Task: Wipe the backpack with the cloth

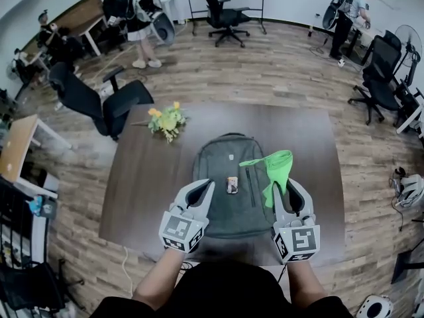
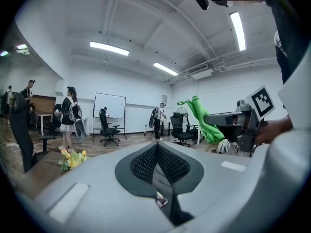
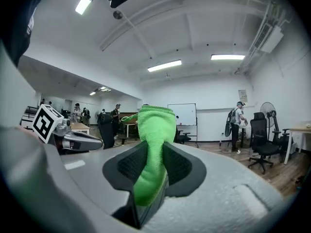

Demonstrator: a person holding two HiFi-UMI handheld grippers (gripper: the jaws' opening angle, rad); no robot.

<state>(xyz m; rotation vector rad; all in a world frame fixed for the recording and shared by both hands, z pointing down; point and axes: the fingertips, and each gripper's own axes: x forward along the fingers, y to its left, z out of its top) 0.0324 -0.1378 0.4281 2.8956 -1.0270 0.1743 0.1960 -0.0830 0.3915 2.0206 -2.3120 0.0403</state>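
Wiping seems not yet begun: the right gripper (image 1: pixel 287 188) jaws pinch the cloth (image 1: pixel 279 165) above the backpack (image 1: pixel 225 171), the left gripper (image 1: pixel 201 189) jaws are pressed together, so lowering likely comes next.

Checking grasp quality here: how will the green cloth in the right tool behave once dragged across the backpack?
Probably floppy: the green cloth folds and droops from the right tool. Likely light, since one pinched edge holds it up. Its knit-looking weave may grip the backpack, not slide.
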